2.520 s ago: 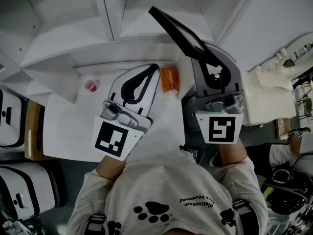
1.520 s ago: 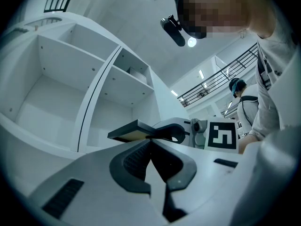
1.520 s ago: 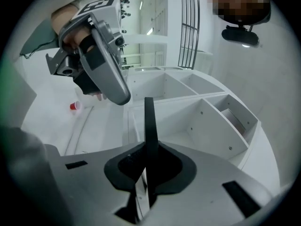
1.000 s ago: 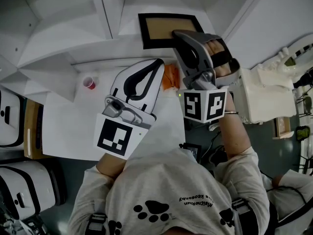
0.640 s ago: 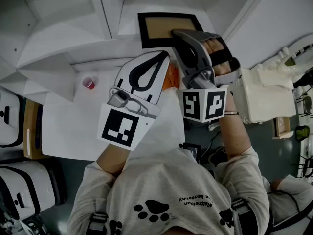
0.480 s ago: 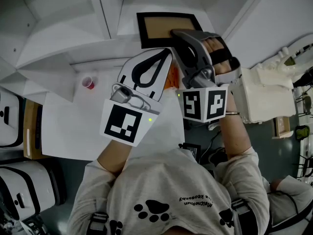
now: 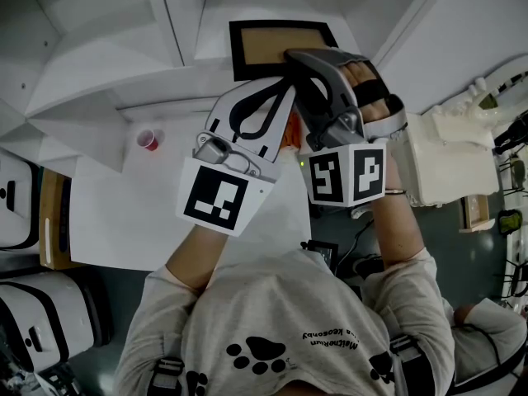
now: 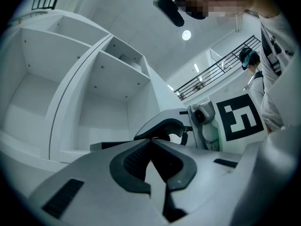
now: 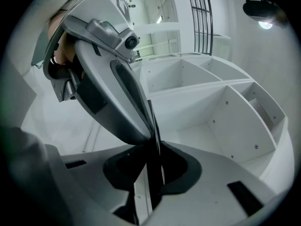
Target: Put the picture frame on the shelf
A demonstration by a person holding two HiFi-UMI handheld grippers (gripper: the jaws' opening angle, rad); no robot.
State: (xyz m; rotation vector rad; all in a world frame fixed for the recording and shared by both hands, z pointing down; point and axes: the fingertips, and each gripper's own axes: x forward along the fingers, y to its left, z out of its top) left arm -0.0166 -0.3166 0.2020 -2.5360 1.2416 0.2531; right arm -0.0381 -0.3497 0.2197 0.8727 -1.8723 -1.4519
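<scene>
Picture frame [image 7: 276,46] approach, nearest first: the left gripper [image 7: 285,89], clenched on nothing, points toward 12 o'clock just beside its lower edge. The right gripper [image 7: 290,56], nearer, has just been loosening its jaws around that edge. The frame sits on the shelf [image 7: 206,71], long axis 9-to-3.

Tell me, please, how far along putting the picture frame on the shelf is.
Done: the picture frame looks set in the shelf compartment. In hand: the right gripper has just been opening its jaws, the frame's edge between them; the left gripper hovers beside it, shut and empty. Left: let go fully and draw back.
</scene>
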